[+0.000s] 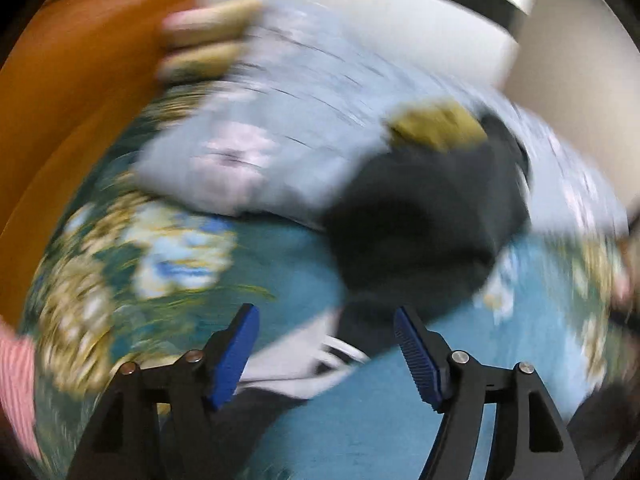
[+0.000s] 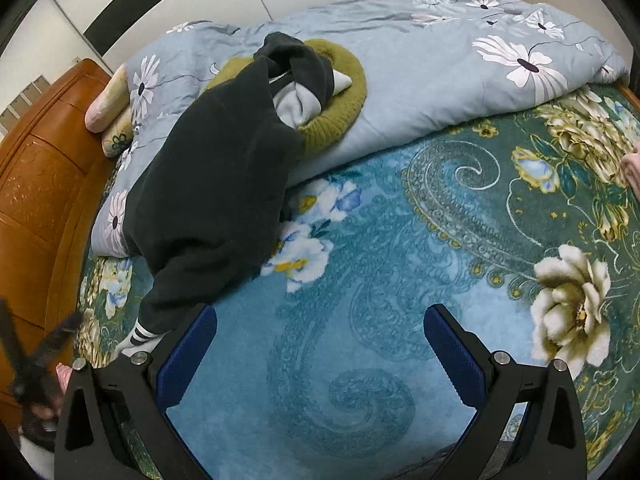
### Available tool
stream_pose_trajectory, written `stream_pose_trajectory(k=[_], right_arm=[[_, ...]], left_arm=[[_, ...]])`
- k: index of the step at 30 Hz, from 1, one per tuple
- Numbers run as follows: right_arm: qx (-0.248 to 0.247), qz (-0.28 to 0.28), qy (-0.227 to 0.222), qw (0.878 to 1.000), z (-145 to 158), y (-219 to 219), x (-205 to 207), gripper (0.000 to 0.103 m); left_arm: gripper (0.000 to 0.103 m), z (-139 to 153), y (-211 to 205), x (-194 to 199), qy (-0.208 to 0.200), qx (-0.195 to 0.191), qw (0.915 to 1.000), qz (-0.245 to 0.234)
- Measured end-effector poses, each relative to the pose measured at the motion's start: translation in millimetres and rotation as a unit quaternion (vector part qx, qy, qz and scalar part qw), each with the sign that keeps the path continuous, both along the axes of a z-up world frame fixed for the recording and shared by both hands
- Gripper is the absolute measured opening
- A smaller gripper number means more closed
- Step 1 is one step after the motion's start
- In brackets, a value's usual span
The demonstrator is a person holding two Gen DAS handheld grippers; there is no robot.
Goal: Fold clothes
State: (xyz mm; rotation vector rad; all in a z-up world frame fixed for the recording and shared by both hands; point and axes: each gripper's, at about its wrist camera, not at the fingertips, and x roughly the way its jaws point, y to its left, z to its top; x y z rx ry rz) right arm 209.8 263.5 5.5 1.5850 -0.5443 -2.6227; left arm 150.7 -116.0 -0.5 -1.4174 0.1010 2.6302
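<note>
Your dark sweatshirt [image 2: 208,184] lies crumpled, draped off the rolled floral quilt [image 2: 420,76] onto the teal patterned bedspread [image 2: 360,300], its striped cuff [image 2: 142,336] trailing toward you and an olive knit garment [image 2: 340,100] tangled under its collar. Both tools hold nothing: the right gripper [image 2: 320,354] hovers wide open over bare bedspread, the left gripper [image 1: 326,354] wide open above the cuff. The left view is badly smeared, so it's probably swinging in to catch that sleeve.
</note>
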Motion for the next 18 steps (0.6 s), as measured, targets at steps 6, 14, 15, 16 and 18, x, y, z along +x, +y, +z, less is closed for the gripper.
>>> stream_pose_trajectory(k=[6,14,15,16,18], right_arm=[[0.004,-0.015,-0.005,1.000,0,11,11,0.103],[-0.004,-0.036,-0.005,0.999,2,18,21,0.103],[-0.003,-0.034,-0.004,0.999,2,17,21,0.103],[-0.001,-0.032,-0.003,0.999,3,16,21,0.103],[0.003,-0.029,0.001,1.000,6,13,21,0.103]], left_arm=[[0.074,-65,62,-30,-0.033,-0.125,0.9823,-0.136],[0.076,-107,101,-45,-0.045,-0.222,0.9524,-0.205],[0.076,-109,105,-49,-0.045,-0.229,0.9516,-0.200],[0.076,-111,108,-52,-0.042,-0.239,0.9507,-0.194],[0.076,-115,114,-59,-0.041,-0.254,0.9485,-0.185]])
